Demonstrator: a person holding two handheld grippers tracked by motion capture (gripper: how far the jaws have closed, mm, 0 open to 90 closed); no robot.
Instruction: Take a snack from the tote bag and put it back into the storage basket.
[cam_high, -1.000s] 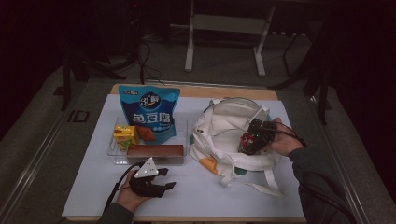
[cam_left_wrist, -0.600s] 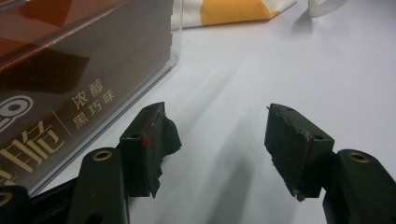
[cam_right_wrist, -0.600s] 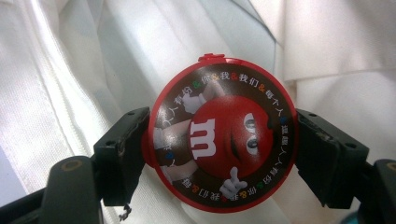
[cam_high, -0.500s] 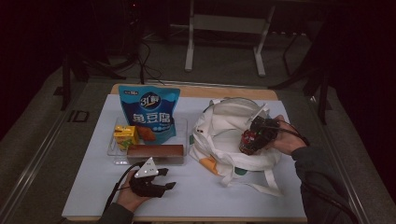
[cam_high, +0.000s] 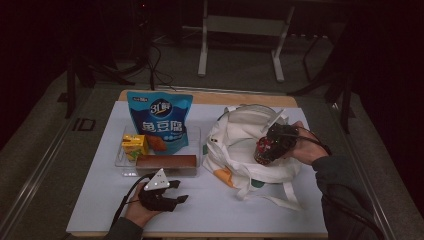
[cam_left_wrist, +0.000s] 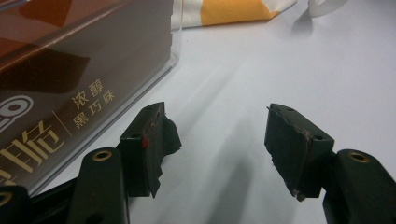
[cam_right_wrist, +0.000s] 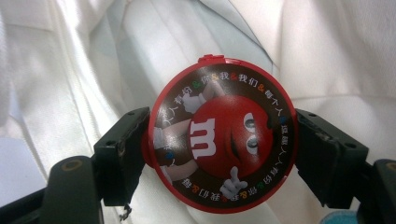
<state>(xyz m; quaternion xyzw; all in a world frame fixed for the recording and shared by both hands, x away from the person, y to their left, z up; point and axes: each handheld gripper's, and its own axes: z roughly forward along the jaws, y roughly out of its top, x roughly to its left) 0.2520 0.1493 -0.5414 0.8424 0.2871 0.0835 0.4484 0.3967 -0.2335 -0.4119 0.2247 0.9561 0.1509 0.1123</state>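
Right claw (cam_right_wrist: 219, 149): clamping a round red candy tub (cam_right_wrist: 223, 135) by its sides, hanging over the open mouth of the white cloth bag (cam_high: 235, 145); since a second ago it is sitting slightly further toward the person's side of the bag, otherwise little is changing.
Left claw (cam_left_wrist: 217, 149): jaws standing apart with nothing between them, resting on the worktop (cam_high: 210, 210) just beside the clear tray (cam_high: 197, 137), keeping still.
Meaning for the work: the tub is looking ready to go down into the bag; letting go is not yet done.
Cloth bag: lying open at the right of the worktop; I cannot tell what is inside.
Clear tray: holding a blue snack pouch (cam_high: 159, 120) standing at the back, a brown chocolate box (cam_high: 166, 161) at the front, a yellow carton (cam_high: 134, 146) at the left.
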